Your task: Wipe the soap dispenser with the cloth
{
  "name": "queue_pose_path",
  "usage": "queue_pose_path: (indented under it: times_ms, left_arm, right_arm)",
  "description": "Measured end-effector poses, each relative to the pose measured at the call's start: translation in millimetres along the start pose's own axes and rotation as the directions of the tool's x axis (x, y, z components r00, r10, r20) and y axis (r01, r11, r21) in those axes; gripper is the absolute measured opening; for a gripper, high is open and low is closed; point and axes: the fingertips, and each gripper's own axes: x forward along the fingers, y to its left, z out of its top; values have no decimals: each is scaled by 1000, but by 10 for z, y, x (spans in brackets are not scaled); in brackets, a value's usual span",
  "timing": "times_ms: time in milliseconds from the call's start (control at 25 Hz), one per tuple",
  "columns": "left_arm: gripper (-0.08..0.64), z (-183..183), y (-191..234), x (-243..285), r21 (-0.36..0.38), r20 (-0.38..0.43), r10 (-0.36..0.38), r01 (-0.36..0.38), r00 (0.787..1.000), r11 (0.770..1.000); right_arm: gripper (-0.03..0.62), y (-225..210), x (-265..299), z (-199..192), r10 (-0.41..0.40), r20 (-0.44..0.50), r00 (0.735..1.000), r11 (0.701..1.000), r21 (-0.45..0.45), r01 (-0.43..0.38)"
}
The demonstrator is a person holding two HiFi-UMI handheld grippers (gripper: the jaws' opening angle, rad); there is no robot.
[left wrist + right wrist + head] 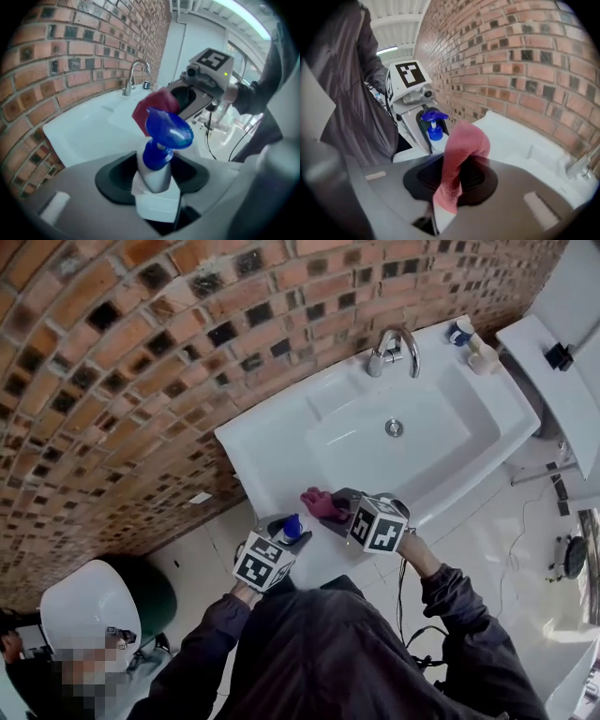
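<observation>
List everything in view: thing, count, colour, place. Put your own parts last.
soap dispenser: one, white with blue pump, between the left gripper's jaws, over the sink's near edge
cloth: one, pink-red, pinched in the right gripper, beside the dispenser
sink: one, white, against the wall
faucet: one, chrome, at the sink's back edge
drain: one, metal, mid-basin
small containers: two, one blue-and-white, one cream, on the sink's far corner
brick wall: one, red-brown, behind the sink
white rounded object: one, lower left, unidentifiable
left gripper: one, grey, closed on the dispenser
right gripper: one, grey, closed on the cloth
sleeves: two, dark
</observation>
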Motion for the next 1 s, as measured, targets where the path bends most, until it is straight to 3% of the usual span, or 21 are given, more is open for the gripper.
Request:
queue_pose_path:
  times_ms: [80, 200, 400, 680, 840, 920, 1000]
  left_arm:
    - [221, -1, -19, 5, 3, 0, -5, 5, 1000, 1000]
    - [222, -3, -11, 13, 14, -16, -23, 23, 1000, 1000]
    - [225, -19, -8, 33, 21, -48, -57, 58, 997, 998]
    - [225, -40, 21, 55, 27, -54, -47, 48, 997, 998]
    - [238, -90, 21, 94, -11, -52, -55, 55, 997, 998]
    - [241, -108, 28, 108, -14, -55, -48, 47, 997, 999]
    - [242, -111, 37, 82, -3, -52, -36, 36, 998, 999]
  right_arm:
    - [63, -18, 12, 63, 30, 1, 1000, 995, -100, -30]
    - [63, 50, 245, -61, 89, -93, 992, 965, -237, -109]
    - [63, 96, 596, -378, 138, -202, 970, 942, -275, -192]
    - [64, 76, 914, -645, 31, -323, 946, 911, -381, -160]
    - [64, 60, 882, -625, -35, -298, 954, 935, -348, -75]
    - [64, -5, 732, -483, -72, -217, 973, 969, -247, 17]
    - [64, -88, 474, -273, -120, -102, 988, 991, -75, 113]
